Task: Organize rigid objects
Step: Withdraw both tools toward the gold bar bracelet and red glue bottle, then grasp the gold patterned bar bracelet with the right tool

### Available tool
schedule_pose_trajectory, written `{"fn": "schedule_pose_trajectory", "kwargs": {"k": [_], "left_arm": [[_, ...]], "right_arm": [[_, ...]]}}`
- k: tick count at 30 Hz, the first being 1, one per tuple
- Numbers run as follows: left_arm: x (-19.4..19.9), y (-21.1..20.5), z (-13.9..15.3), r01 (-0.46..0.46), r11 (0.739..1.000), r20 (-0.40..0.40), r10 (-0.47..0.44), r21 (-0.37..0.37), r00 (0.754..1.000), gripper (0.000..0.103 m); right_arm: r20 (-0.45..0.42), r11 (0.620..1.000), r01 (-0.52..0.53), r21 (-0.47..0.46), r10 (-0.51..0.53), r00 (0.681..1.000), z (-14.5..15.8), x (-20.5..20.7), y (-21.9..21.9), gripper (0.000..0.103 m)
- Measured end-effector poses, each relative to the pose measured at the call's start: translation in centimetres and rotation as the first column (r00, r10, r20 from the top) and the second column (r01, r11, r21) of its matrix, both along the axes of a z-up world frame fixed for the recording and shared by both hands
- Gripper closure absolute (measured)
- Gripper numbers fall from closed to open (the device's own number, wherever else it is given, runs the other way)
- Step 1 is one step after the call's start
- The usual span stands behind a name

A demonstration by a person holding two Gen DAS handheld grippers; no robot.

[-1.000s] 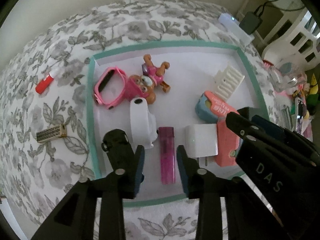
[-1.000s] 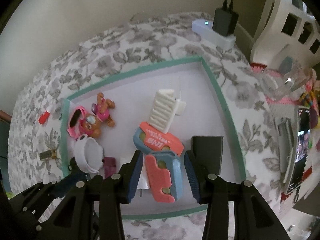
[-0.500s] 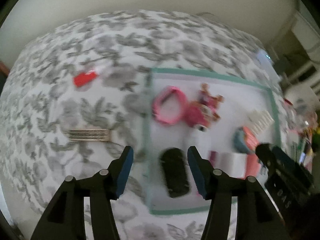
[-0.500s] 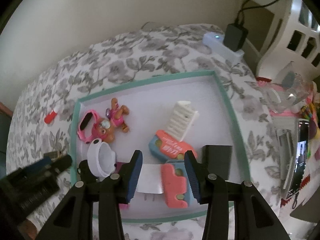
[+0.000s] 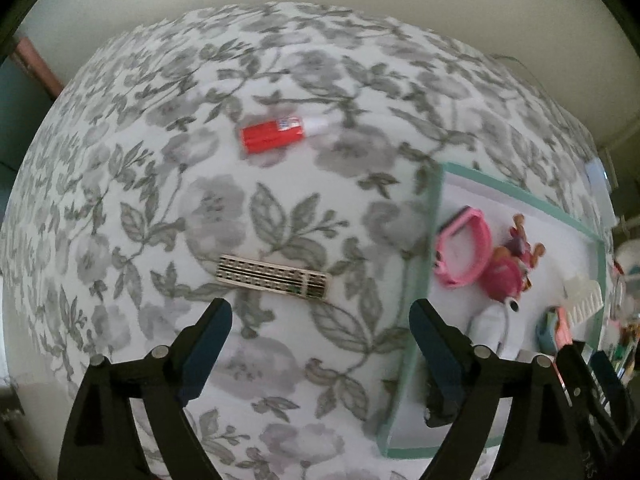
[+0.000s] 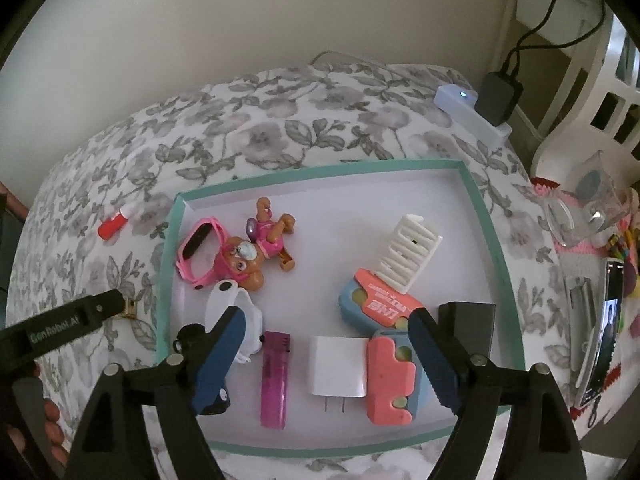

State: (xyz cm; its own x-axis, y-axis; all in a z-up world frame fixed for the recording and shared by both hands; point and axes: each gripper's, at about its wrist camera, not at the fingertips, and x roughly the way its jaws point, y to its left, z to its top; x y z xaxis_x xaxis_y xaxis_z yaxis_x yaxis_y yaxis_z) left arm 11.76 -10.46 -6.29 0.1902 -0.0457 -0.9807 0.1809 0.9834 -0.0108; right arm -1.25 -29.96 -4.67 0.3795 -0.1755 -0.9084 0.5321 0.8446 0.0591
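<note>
Both jaws opening on nothing: the left hand-held gripper point(image 5: 320, 330) hovers over a checkered bar point(image 5: 274, 277) on the floral bed point(image 5: 160, 200); the right hand-held gripper point(image 6: 326, 338) hangs above the teal-rimmed tray point(image 6: 498, 248), over a white charger point(image 6: 338, 366) at lower centre.

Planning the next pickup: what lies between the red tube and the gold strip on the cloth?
Only bare floral cloth between red tube and gold strip, in the left wrist view.

Floral bed point(image 5: 280, 216) carries teal tray point(image 6: 496, 240), red tube point(image 5: 276, 136), patterned bar point(image 5: 274, 276).
</note>
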Motion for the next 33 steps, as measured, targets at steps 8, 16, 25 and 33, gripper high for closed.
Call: {"fn": "schedule_pose_trajectory", "kwargs": {"k": [8,16,25,33], "left_arm": [[2.0,3.8,0.3,-0.053,0.999,0.008,0.053,-0.009,0.999,0.006],[4.0,9.0,0.7,-0.151,0.988,0.025,0.152,-0.026,0.988,0.004],[5.3,12.9,-0.6,-0.222,0.974,-0.018,0.222,-0.038,0.975,0.004],[6.5,14.9,-1.5,-0.237,0.971,-0.024,0.237,-0.017,0.971,0.004]], "right_arm": [[0.050,1.000,-0.014,-0.020,0.015,0.999,0.9,1.0,1.4,0.005],[0.113,0.998,-0.056,-0.010,0.057,0.992,2.3,2.7,3.7,0.004],[0.118,0.987,-0.161,0.007,0.159,0.980,2.0,6.0,8.8,0.004],[0.079,0.969,-0.245,0.025,0.243,0.967,-0.1,8.9,13.7,0.004]]}}
